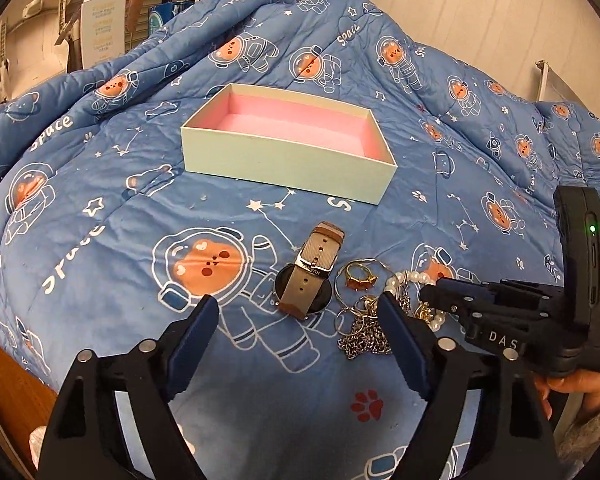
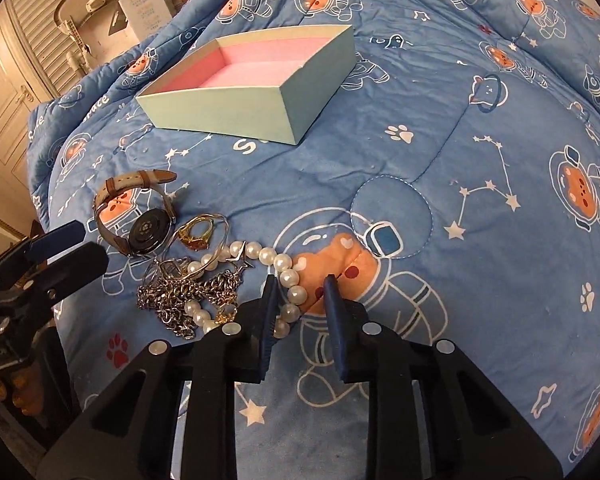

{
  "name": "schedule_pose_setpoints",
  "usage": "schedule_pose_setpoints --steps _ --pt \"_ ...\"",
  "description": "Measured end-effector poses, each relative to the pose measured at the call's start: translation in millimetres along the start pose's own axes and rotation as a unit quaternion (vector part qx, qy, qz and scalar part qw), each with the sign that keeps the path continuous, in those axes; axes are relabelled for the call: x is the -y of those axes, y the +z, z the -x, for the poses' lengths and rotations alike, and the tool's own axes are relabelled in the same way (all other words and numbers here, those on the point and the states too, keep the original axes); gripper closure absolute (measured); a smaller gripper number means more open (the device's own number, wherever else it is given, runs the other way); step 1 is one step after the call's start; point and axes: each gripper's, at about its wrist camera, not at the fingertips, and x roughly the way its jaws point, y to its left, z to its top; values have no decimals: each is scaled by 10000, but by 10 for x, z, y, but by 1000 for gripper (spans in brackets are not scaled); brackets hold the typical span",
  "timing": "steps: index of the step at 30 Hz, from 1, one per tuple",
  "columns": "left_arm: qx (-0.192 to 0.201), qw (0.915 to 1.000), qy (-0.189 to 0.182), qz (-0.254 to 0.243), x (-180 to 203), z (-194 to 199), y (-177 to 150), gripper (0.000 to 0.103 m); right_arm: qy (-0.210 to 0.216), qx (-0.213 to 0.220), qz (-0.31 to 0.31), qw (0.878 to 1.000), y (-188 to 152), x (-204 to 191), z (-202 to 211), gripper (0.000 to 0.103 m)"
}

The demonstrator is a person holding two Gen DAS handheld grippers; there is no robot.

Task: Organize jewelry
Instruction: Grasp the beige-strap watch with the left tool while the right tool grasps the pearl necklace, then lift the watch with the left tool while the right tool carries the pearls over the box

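Observation:
A pale green box (image 1: 284, 160) with a pink lining sits open on the blue quilt; it also shows in the right wrist view (image 2: 236, 112). In front of it lie a watch (image 1: 306, 280) (image 2: 140, 220) with a grey-brown strap, a gold ring (image 1: 358, 276) (image 2: 194, 234), a silver chain (image 1: 364, 334) (image 2: 176, 300) and a pearl bracelet (image 1: 412, 280) (image 2: 284, 276). My left gripper (image 1: 298, 312) is open, low over the quilt, with the watch between its fingers. My right gripper (image 2: 300, 292) is open, its fingers astride part of the pearl bracelet.
The blue space-print quilt (image 1: 100, 208) covers the whole bed and rises in folds behind the box. White cartons (image 1: 100, 20) and shelving stand beyond the bed at the back left. A wooden edge (image 1: 8, 376) shows at the lower left.

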Motion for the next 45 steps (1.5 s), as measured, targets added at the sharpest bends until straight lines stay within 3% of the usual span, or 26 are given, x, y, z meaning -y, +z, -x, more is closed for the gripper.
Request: schedule_pose_setpoints --steps 4,10,11,13,25,45 --pt "-92 9999 -69 -32 44 -133 52 37 15 22 -2 10000 5 9 -5 86" --pt "-188 9998 -69 -43 66 -271 101 71 13 90 155 9998 -5 -20 -3 90" --pt "-160 9999 -56 -18 52 -264 99 80 18 103 169 9998 -8 -19 2 90" --pt "-153 9998 -78 26 25 -256 96 85 49 155 193 9997 -13 -13 22 90" --pt "48 9998 -140 157 -40 -45 66 89 97 922 1115 9894 7 -314 495 93" --pt "424 9989 -183 92 4 356 198 89 658 1511 1362 9769 294 -423 1177 93"
